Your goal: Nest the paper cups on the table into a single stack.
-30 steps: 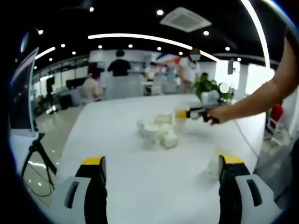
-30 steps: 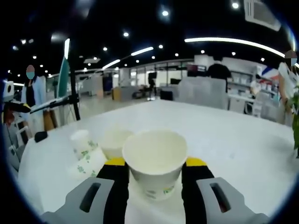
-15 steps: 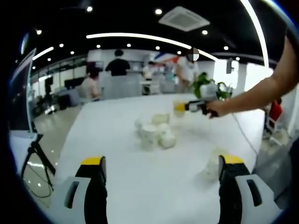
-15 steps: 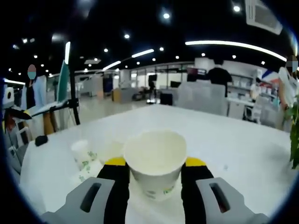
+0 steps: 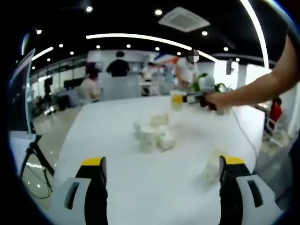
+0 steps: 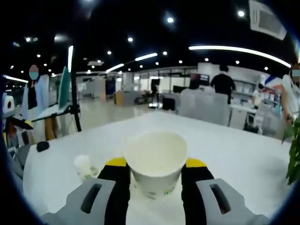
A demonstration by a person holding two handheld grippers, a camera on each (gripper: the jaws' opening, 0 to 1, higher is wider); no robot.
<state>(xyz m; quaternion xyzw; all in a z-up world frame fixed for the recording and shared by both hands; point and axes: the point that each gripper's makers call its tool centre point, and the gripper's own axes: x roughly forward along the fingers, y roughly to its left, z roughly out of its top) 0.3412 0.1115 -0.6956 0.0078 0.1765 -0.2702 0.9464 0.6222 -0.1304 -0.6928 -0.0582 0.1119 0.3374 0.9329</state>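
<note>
Right claw (image 6: 155, 165) gripping a white paper cup (image 6: 155, 157) upright above the surface (image 5: 140, 173); left claw (image 5: 161, 164) hanging spread and empty. Loose cups (image 5: 152, 133) clustering at twelve o'clock. Worth keeping the held cup level, centring over one upright rim.

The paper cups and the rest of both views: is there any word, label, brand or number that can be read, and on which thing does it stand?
No text can be read.
The held paper cup in the right gripper: a green print low on its wall, too blurred to read.
The cup on the table: green marks, also unreadable.
The clustered cups in the left gripper view: too small to tell.
</note>
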